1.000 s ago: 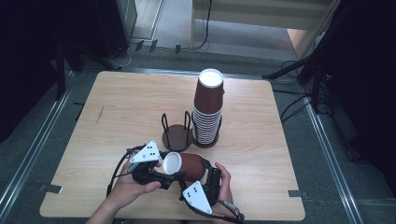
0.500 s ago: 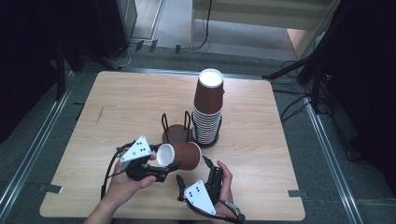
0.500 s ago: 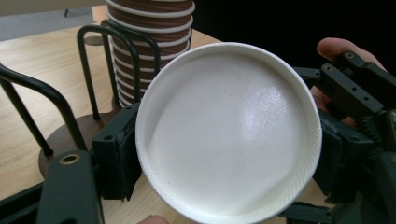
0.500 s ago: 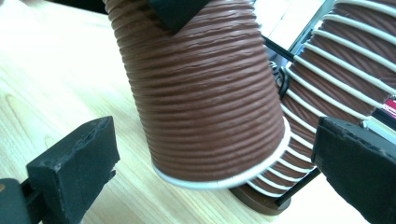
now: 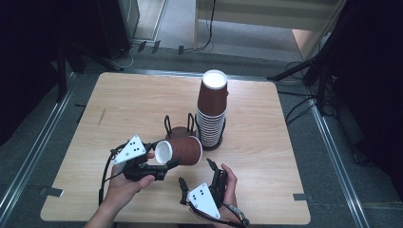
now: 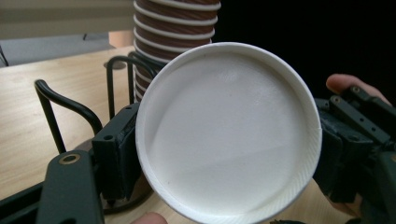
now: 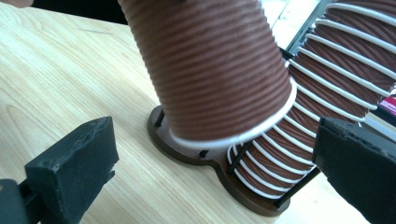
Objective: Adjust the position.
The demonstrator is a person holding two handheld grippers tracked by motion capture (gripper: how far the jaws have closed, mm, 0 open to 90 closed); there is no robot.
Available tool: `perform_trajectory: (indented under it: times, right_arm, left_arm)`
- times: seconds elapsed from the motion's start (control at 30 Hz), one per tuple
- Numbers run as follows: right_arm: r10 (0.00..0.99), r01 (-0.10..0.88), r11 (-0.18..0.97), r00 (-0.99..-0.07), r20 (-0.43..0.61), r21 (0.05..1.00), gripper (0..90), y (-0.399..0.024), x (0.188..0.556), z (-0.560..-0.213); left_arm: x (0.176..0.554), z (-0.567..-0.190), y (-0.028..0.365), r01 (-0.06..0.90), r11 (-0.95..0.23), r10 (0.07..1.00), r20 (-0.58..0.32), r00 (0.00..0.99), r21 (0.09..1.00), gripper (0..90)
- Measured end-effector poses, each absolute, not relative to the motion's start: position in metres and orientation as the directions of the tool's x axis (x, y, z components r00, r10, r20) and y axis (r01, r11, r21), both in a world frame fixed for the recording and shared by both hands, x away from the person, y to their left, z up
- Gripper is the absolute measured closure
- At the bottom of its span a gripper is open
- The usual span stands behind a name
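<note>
Between the left gripper's (image 5: 164,164) jaws a brown paper cup (image 5: 180,151) is clamped by its rim, lying sideways above the worktop (image 5: 266,142) with its base toward three o'clock. At the cup's five o'clock the right gripper (image 5: 197,178) hangs with jaws spread, holding nothing. At one o'clock the cup stack (image 5: 212,111) stands in a wire holder (image 5: 179,127).
</note>
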State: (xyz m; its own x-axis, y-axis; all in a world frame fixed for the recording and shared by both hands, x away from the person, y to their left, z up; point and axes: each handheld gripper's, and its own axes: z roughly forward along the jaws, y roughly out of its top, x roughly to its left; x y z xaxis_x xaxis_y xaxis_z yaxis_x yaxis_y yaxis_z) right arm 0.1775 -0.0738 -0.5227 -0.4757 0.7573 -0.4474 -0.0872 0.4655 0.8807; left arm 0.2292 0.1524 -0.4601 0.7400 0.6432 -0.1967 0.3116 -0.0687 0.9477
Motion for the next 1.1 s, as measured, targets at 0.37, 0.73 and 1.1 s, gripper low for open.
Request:
perform_trajectory:
  times: [0.37, 0.73, 1.1]
  right_arm:
    - [0.779, -0.052, 0.445, -0.47, -0.415, 0.894, 0.2, -0.071, 0.182, -0.524]
    - [0.84, 0.024, 0.348, -0.452, -0.3, 0.937, 0.2, -0.079, 0.188, -0.519]
    - [0.888, 0.111, 0.243, -0.426, -0.174, 0.964, 0.2, -0.084, 0.194, -0.514]
  left_arm:
    - [0.229, -0.462, 0.164, 0.272, 0.038, 0.646, -0.231, 0.728, 0.962, 23.3]
    - [0.229, -0.467, 0.164, 0.228, 0.075, 0.644, -0.222, 0.733, 0.971, 23.3]
    - [0.228, -0.469, 0.163, 0.204, 0.098, 0.64, -0.219, 0.737, 0.974, 23.4]
